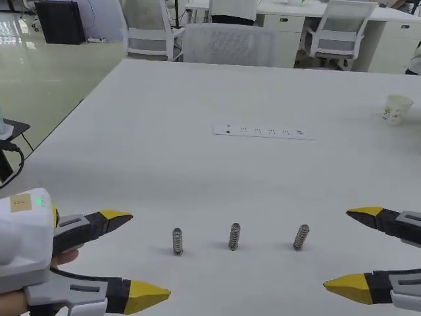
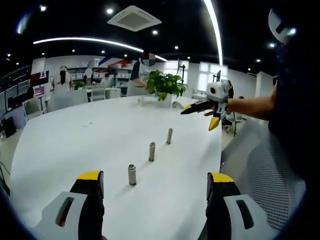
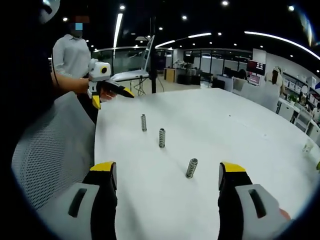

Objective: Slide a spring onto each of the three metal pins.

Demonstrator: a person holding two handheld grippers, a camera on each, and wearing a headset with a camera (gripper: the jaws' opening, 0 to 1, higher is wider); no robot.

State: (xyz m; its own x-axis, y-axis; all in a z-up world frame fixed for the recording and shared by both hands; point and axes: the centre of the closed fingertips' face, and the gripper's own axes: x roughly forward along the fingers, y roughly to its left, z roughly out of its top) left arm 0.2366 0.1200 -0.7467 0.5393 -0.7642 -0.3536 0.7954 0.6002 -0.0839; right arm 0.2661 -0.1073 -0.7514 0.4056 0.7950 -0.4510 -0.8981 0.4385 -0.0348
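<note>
OFFICE FLOOR: A broad white table (image 1: 197, 99) with a power strip (image 1: 263, 131) and a paper cup (image 1: 396, 108) on it stands among grey mesh chairs (image 1: 230, 43), with more white desks (image 1: 289, 23) behind and a glossy floor (image 1: 39, 72) alongside. The dark ceiling carries a cassette air-conditioner (image 2: 134, 18), curved strip lights (image 2: 85, 40) and spotlights (image 2: 109, 10). A potted plant (image 2: 166, 84) sits at the table's far end. What may be an open laptop (image 3: 135, 70) stands near one edge, though it is too small in the fisheye view to be sure. Rows of workstations (image 3: 260, 85) fill the background.
</note>
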